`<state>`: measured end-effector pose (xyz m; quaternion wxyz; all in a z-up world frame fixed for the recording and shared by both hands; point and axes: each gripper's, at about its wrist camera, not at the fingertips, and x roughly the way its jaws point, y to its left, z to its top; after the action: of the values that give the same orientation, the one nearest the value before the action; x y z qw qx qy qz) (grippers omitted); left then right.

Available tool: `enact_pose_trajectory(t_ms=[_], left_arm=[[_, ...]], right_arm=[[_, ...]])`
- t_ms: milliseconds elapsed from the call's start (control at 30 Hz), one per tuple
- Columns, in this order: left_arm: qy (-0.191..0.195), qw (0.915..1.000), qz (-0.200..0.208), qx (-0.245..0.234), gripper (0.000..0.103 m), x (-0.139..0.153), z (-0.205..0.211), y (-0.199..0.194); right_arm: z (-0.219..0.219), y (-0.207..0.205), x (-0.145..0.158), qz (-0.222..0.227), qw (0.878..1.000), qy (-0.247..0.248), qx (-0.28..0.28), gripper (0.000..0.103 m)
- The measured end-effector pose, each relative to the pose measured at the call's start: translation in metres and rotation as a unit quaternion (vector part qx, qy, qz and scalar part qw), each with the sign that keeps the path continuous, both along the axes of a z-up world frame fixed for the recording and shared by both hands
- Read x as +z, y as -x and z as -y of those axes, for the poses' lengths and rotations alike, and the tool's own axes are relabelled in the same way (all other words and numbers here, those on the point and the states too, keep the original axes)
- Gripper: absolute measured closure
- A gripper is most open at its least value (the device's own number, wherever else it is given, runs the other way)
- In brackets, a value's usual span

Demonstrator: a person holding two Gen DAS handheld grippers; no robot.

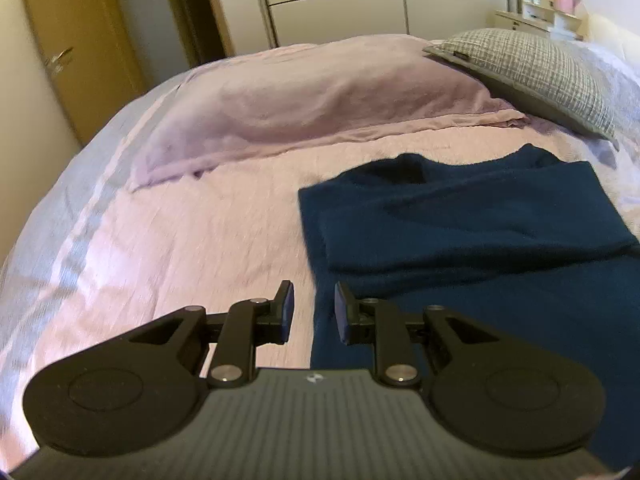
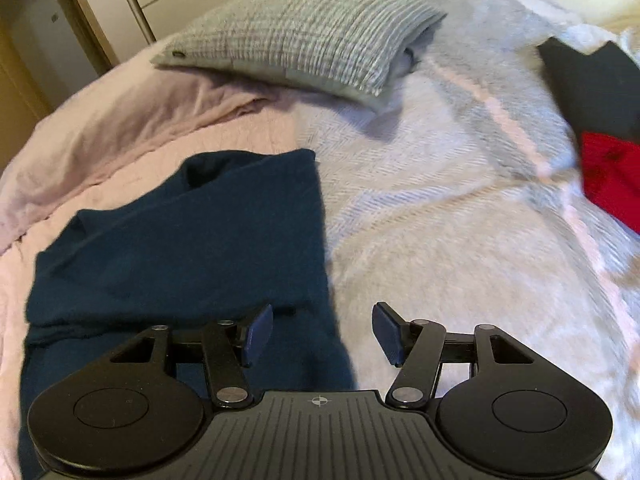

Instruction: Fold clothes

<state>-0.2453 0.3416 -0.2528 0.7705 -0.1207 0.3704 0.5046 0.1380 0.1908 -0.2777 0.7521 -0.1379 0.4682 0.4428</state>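
A dark blue garment (image 1: 472, 232) lies partly folded on the pale pink bedspread (image 1: 192, 232), its sides turned inward. In the left wrist view my left gripper (image 1: 314, 312) hovers over the garment's left edge, jaws a little apart with nothing between them. The same garment (image 2: 180, 236) fills the lower left of the right wrist view. My right gripper (image 2: 322, 330) hangs above its right edge, open wide and empty, one finger over the cloth and the other over the white blanket (image 2: 440, 208).
A checked grey pillow (image 1: 532, 72) and a pink pillow (image 1: 312, 96) lie at the head of the bed. A black garment (image 2: 592, 84) and a red one (image 2: 612, 180) rest at the right. A wardrobe (image 1: 380, 4) and a wooden door (image 1: 68, 52) stand behind.
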Motion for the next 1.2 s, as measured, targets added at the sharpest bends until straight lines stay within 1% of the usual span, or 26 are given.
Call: enact_pose_trajectory(t_ms=[67, 167, 233, 367, 467, 567, 667, 733, 800, 933, 1033, 1200], left_arm=[[0.001, 0.9999, -0.011, 0.006, 0.084, 0.006, 0.017, 0.006], [0.003, 0.9997, -0.019, 0.013, 0.084, 0.022, 0.043, 0.018], [0.007, 0.9997, -0.016, 0.019, 0.084, 0.037, 0.061, 0.029], [0.016, 0.9988, -0.028, 0.038, 0.082, 0.071, 0.095, 0.05], [0.015, 0.9983, -0.033, 0.046, 0.077, 0.099, 0.122, 0.065], [0.025, 0.9976, -0.028, 0.058, 0.077, 0.119, 0.142, 0.077], [0.04, 0.9964, -0.022, 0.071, 0.076, 0.135, 0.157, 0.087], [0.052, 0.9952, -0.021, 0.081, 0.075, 0.141, 0.163, 0.091], [0.068, 0.9932, -0.011, 0.094, 0.074, 0.144, 0.17, 0.095], [0.098, 0.9885, 0.003, 0.115, 0.074, 0.143, 0.188, 0.098], [0.107, 0.9866, 0.009, 0.123, 0.074, 0.143, 0.211, 0.097], [0.116, 0.985, 0.005, 0.127, 0.073, 0.143, 0.255, 0.094]], right_arm=[[0.02, 0.017, 0.01, 0.005, 1.0, -0.001, 0.002, 0.044], [0.051, 0.049, 0.022, 0.016, 1.0, 0.014, 0.008, 0.044], [0.072, 0.071, 0.033, 0.016, 1.0, 0.016, 0.01, 0.044], [0.113, 0.114, 0.059, 0.006, 1.0, 0.011, 0.008, 0.044], [0.135, 0.14, 0.081, 0.001, 1.0, 0.006, 0.016, 0.044], [0.146, 0.161, 0.103, 0.005, 0.999, 0.01, 0.031, 0.044], [0.155, 0.173, 0.122, 0.004, 0.999, 0.01, 0.036, 0.044], [0.162, 0.178, 0.131, 0.004, 0.999, 0.011, 0.04, 0.044], [0.166, 0.181, 0.134, 0.006, 0.999, 0.013, 0.048, 0.044], [0.176, 0.186, 0.139, 0.01, 0.998, 0.019, 0.064, 0.044], [0.192, 0.187, 0.142, 0.01, 0.997, 0.019, 0.075, 0.044], [0.234, 0.184, 0.149, 0.009, 0.996, 0.015, 0.086, 0.044]])
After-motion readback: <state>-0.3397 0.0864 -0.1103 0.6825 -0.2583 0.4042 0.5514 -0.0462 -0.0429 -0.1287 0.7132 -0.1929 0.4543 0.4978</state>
